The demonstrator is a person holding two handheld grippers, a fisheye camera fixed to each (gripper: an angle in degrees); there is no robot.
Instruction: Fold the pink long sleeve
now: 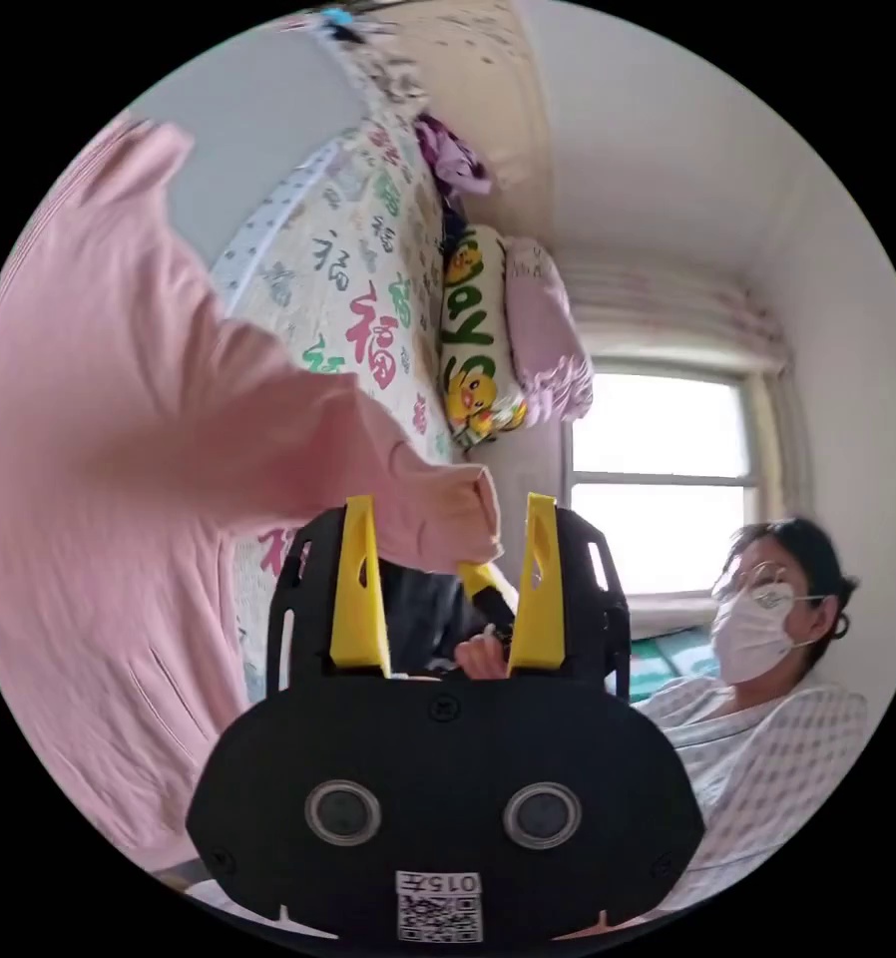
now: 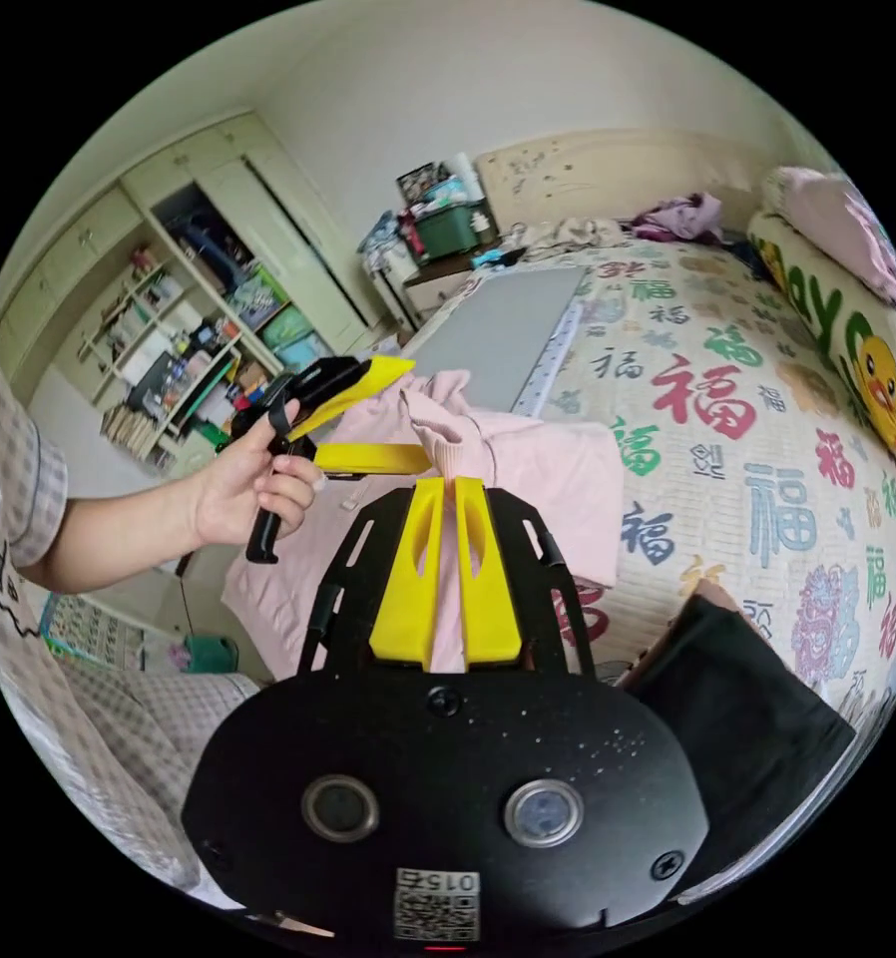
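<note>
The pink long sleeve (image 1: 99,449) hangs lifted at the left of the left gripper view. One sleeve reaches across, and its cuff (image 1: 458,509) lies between the wide-apart yellow jaws of my left gripper (image 1: 448,504), which is open. In the right gripper view my right gripper (image 2: 455,484) is shut on a ribbed cuff (image 2: 448,429) of the pink top (image 2: 558,469), whose body drapes over the bed edge. A hand (image 2: 253,489) holds the left gripper (image 2: 418,411) just beyond that cuff, with its jaws spread.
The bed (image 2: 767,419) has a printed cover with a grey board (image 2: 503,329) on it. Duck-print pillows (image 2: 867,339) lie along the bed's side, and a black garment (image 2: 737,699) is at the near edge. Shelves and a wardrobe (image 2: 199,299) stand behind. A masked person (image 1: 767,639) sits by the window (image 1: 658,479).
</note>
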